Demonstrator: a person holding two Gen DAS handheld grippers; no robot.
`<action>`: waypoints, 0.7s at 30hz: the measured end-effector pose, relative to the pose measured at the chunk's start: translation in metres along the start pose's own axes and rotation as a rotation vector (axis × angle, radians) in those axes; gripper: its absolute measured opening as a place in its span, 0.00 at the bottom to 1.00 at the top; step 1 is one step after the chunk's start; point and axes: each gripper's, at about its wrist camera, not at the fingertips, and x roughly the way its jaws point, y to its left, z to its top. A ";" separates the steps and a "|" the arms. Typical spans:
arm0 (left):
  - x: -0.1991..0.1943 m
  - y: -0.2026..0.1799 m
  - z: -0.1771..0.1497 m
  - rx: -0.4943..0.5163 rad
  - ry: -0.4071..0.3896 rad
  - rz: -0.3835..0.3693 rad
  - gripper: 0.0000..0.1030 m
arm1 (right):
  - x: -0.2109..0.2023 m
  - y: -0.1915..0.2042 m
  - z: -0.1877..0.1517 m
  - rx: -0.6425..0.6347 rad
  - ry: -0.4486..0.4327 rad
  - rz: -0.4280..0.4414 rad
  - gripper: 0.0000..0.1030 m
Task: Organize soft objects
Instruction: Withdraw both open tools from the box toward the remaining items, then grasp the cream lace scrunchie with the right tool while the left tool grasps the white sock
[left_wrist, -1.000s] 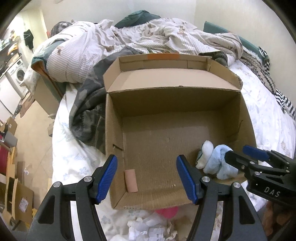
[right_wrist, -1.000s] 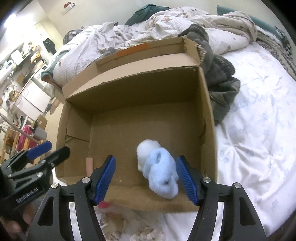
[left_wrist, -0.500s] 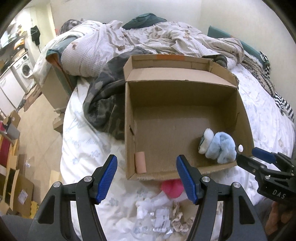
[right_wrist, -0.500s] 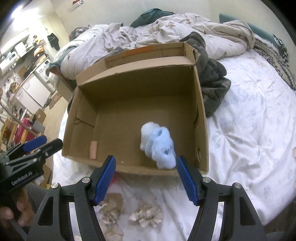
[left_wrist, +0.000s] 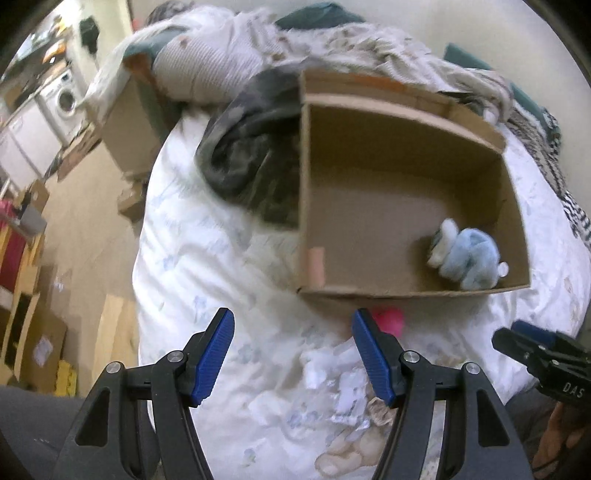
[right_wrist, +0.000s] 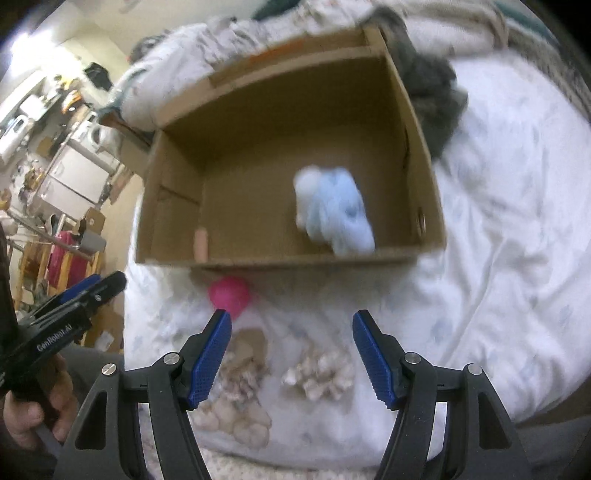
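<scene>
Both tools empty. Left gripper (left_wrist: 291, 356): jaws standing well apart, nothing between the pads, bare white bedsheet (left_wrist: 207, 266) below. Right gripper (right_wrist: 291, 354): same, jaws wide, nothing held.

Nearest, just under the fingertips: several small soft items loose on the sheet. A beige plush piece (right_wrist: 236, 373) and a pale fluffy clump (right_wrist: 317, 376) in the right view; a white crumpled heap (left_wrist: 332, 373) in the left view (blurred, cannot say what each is).

Next out: a pink soft ball (right_wrist: 229, 293) on the sheet, just outside the near wall of the cardboard box (right_wrist: 177, 206).

In the box: one blue-and-white plush (right_wrist: 334, 210) on the floor, by the near right corner. Rest of the floor bare.

Beyond: dark grey garment (left_wrist: 251, 158), rumpled bedding.

Judgement: early stage. One item boxed; pink ball and the near pile left.
</scene>
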 end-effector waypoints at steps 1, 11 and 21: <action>0.003 0.003 -0.002 -0.010 0.015 0.003 0.62 | 0.005 -0.003 -0.001 0.013 0.024 -0.001 0.70; 0.046 0.035 -0.012 -0.164 0.201 -0.003 0.62 | 0.062 -0.015 -0.014 0.067 0.247 -0.049 0.70; 0.062 0.023 -0.014 -0.146 0.263 -0.029 0.61 | 0.089 0.009 -0.021 -0.069 0.315 -0.116 0.31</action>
